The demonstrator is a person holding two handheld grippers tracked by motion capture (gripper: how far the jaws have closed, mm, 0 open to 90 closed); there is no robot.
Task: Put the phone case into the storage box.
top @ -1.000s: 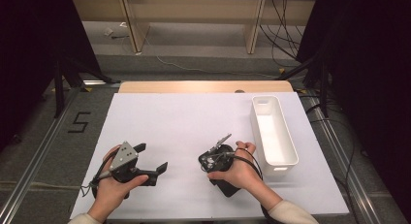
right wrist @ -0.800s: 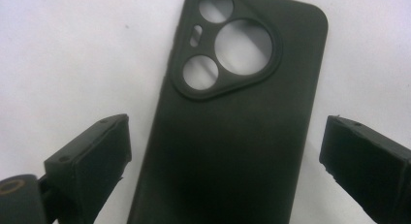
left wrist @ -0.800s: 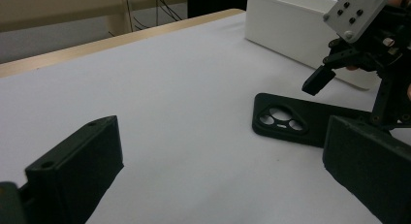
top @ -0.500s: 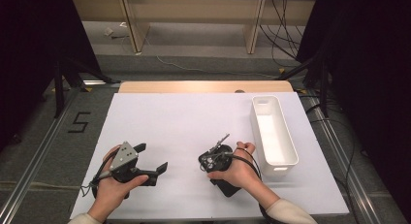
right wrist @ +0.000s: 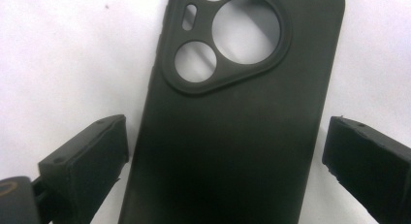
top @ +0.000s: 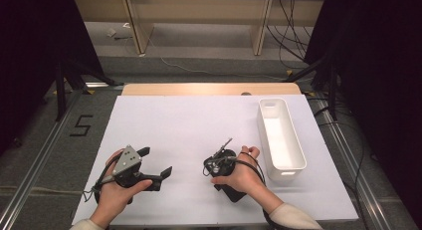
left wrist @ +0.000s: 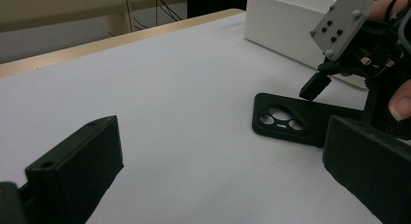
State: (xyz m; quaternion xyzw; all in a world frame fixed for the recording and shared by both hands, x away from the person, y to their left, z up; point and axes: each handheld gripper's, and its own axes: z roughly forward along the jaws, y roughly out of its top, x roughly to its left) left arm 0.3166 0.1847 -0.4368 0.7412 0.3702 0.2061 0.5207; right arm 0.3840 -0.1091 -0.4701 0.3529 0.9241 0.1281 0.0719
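Your right gripper [right wrist: 223, 170] hangs over the phone case [right wrist: 232, 127], which lies flat on the counter [top: 189, 125] beside the bin [top: 281, 140]. Jaws wide, straddling it. Lower squarely, then close across its long edges. Left gripper [top: 157, 163]: jaws wide, empty.

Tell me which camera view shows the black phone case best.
The right gripper view: the phone case lies flat straight below, camera cutouts clear, between the open right claw. The left gripper view shows it low and partly hidden. In the high view the right hand covers it.
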